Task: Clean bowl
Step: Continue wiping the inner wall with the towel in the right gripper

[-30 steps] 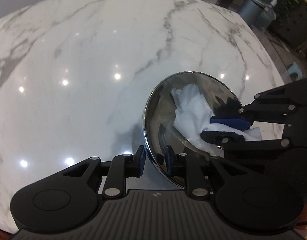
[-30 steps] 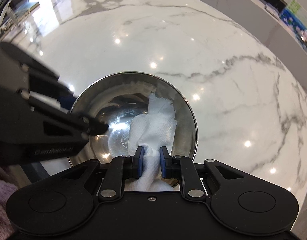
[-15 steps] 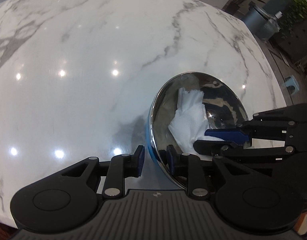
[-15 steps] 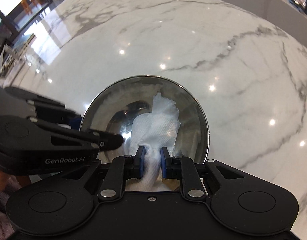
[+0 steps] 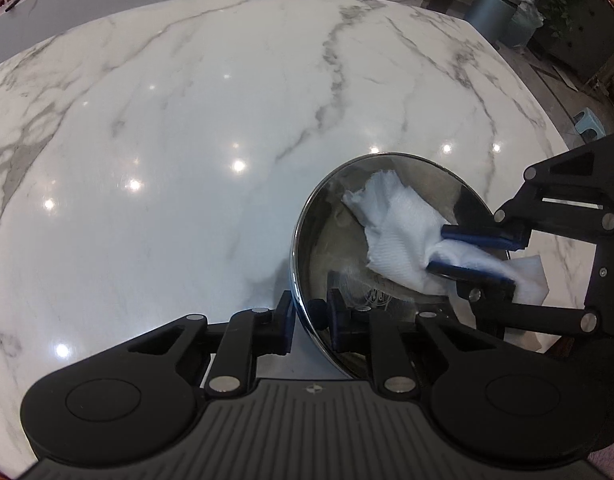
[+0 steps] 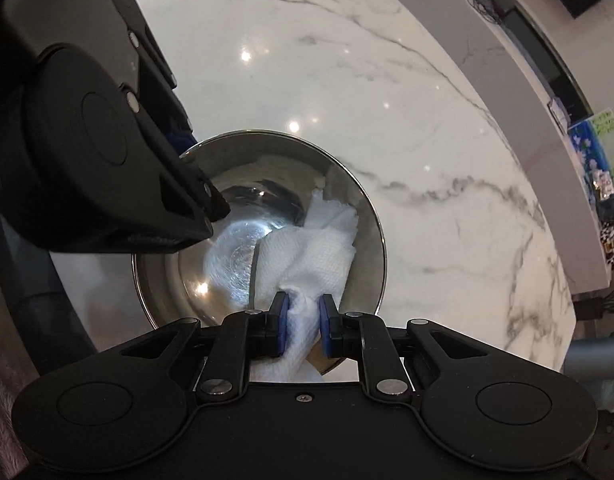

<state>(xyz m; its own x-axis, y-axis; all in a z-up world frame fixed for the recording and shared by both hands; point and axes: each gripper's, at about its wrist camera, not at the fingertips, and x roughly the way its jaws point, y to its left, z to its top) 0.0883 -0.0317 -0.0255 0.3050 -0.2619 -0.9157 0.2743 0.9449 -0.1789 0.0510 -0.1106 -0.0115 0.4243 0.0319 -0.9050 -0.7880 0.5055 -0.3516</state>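
step: wiping. our left claw (image 5: pixel 310 317) clamps the bowl (image 6: pixel 359 216) rim; right claw (image 6: pixel 300 325) grips the towel (image 6: pixel 307 252) inside. next: we sweep the far wall.

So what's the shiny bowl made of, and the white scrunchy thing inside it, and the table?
The bowl looks like polished stainless steel: it mirrors the lights and the paper. The white wad looks like a paper towel: dimpled, creased, soft torn edge, though it could be thin cloth. The table looks like glossy white marble with grey veins, or a marble-look surface.
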